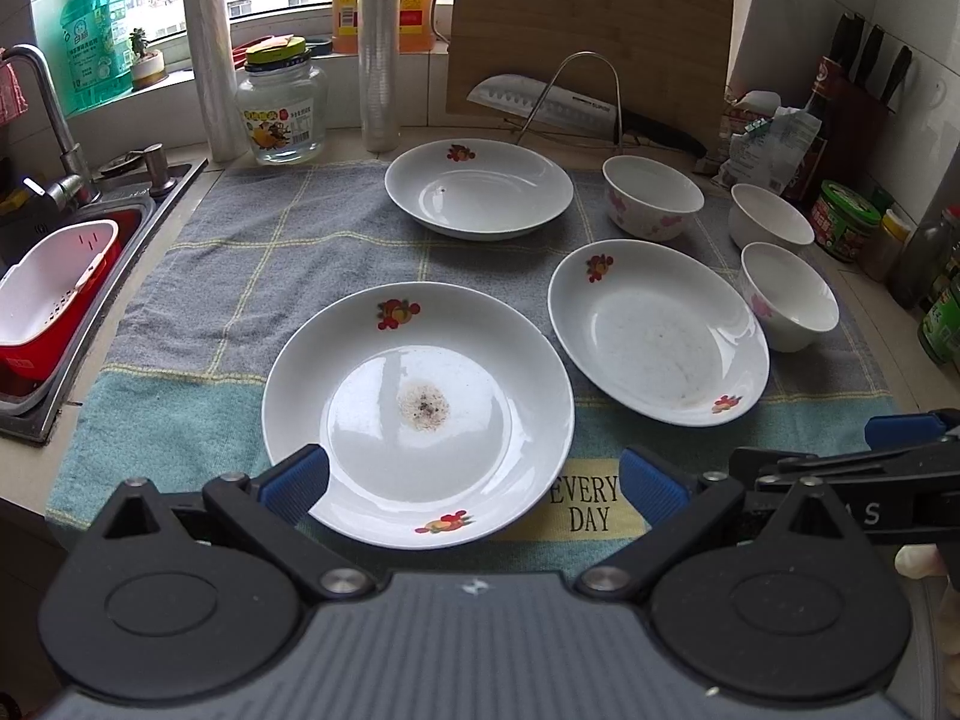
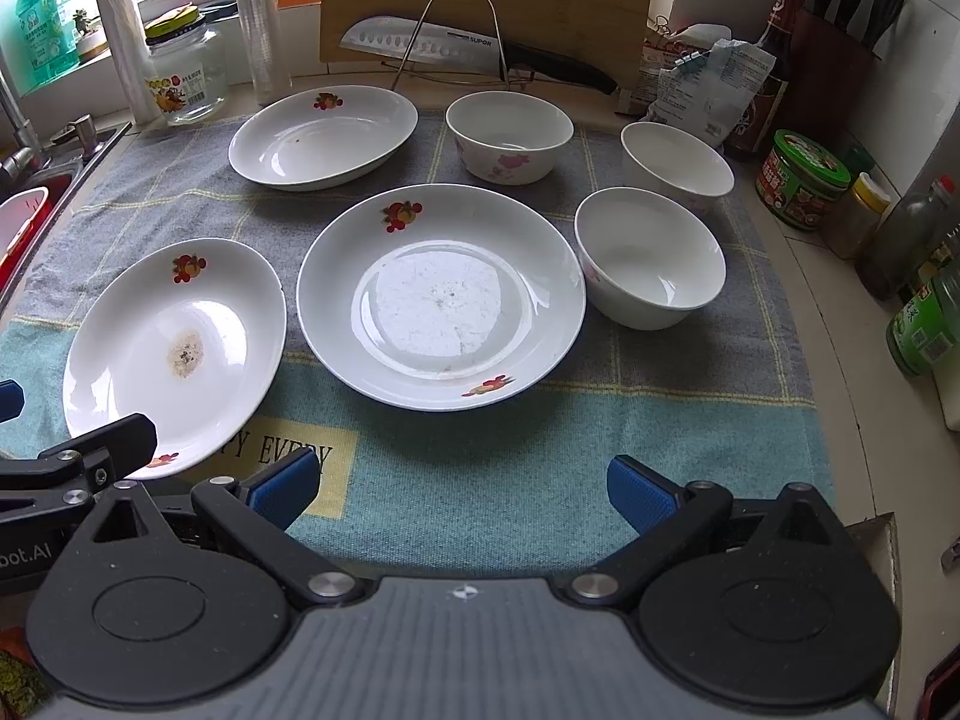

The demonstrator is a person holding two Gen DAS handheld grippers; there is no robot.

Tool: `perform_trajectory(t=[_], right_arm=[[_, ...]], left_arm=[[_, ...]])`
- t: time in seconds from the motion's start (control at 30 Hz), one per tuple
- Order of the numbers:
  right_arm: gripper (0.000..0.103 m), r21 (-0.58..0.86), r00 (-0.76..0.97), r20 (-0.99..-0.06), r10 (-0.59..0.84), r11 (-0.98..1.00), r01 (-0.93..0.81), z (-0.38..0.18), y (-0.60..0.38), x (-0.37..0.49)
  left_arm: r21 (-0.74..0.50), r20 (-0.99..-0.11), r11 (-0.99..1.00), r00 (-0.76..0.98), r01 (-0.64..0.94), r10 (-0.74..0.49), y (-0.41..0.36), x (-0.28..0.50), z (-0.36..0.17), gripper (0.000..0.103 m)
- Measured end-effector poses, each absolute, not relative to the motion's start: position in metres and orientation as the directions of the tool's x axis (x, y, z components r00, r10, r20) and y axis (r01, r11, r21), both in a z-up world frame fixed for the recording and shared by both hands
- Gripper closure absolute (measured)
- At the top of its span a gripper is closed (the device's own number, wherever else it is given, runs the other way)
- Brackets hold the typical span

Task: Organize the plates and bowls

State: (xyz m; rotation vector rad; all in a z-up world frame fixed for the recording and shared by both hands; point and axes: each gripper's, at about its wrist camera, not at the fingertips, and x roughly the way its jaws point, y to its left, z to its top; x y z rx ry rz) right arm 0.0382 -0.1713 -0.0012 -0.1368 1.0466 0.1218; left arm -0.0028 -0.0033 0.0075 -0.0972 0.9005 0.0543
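Note:
Three white plates with fruit prints lie on a towel: a near-left stained plate (image 1: 420, 414) (image 2: 174, 348), a middle plate (image 1: 657, 330) (image 2: 441, 294) and a far plate (image 1: 478, 187) (image 2: 322, 135). Three white bowls stand to the right: a far one (image 1: 652, 197) (image 2: 509, 135), a right one (image 1: 770, 216) (image 2: 676, 167) and a near one (image 1: 789, 295) (image 2: 650, 258). My left gripper (image 1: 474, 483) is open and empty over the stained plate's near rim. My right gripper (image 2: 462, 489) is open and empty above the towel in front of the middle plate.
A sink (image 1: 54, 252) with a red-and-white drainer lies at the left. A knife (image 2: 432, 42) on a wire rack, a cutting board (image 1: 588, 30), a jar (image 1: 282, 108) and rolls stand behind. Bottles and jars (image 2: 804, 177) line the right edge.

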Motion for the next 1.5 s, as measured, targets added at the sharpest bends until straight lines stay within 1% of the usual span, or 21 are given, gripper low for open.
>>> perform_trajectory(t=[1.5], right_arm=[[0.000,-0.053,0.491,-0.870,0.044,0.982,-0.182,0.0000,-0.1701,0.0415]], left_arm=[[-0.051,-0.787,0.995,0.617,-0.091,0.016,-0.0021,-0.0019,0.0054,0.001]])
